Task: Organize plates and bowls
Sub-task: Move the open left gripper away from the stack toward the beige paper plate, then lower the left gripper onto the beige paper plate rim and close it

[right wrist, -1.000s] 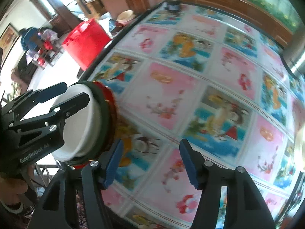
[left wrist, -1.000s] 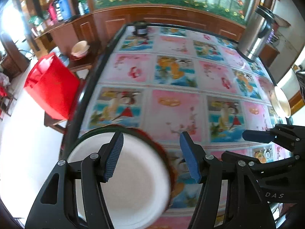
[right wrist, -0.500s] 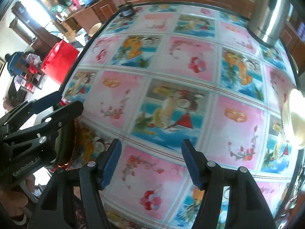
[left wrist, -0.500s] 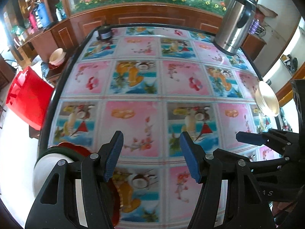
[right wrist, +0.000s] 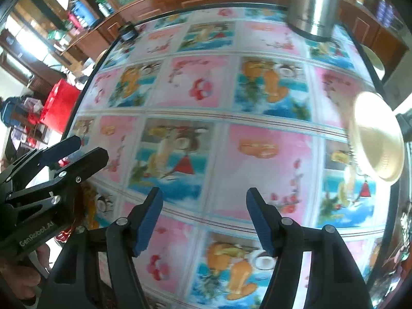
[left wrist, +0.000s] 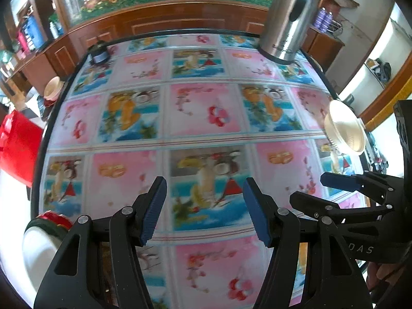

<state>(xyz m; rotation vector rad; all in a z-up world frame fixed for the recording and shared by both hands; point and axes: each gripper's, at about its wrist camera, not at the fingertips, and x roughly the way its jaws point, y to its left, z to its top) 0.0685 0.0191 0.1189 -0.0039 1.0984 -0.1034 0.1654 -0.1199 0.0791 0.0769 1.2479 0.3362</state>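
A stack of plates (left wrist: 38, 242), white inside with green and red rims, sits at the table's near left corner, partly hidden behind my left gripper's frame. A cream bowl (left wrist: 345, 134) stands at the table's right edge and looms larger in the right wrist view (right wrist: 378, 139). Over the middle of the patterned tablecloth (left wrist: 206, 118), my left gripper (left wrist: 203, 206) is open and holds nothing. To its right, my right gripper (right wrist: 203, 216) is open too, its jaws still easing wider with nothing between them. Each gripper shows in the other's view: the right gripper (left wrist: 307, 189), the left gripper (right wrist: 90, 148).
A tall steel urn (left wrist: 288, 18) stands at the far right of the table and a small dark jar (left wrist: 99, 54) at the far left corner. A red bag (left wrist: 15, 146) sits on the floor to the left. Wooden cabinets line the back wall.
Both grippers have swept right across the table, away from the plate stack. The stack has slid to the lower left corner of the left view, and the cream bowl has grown larger.
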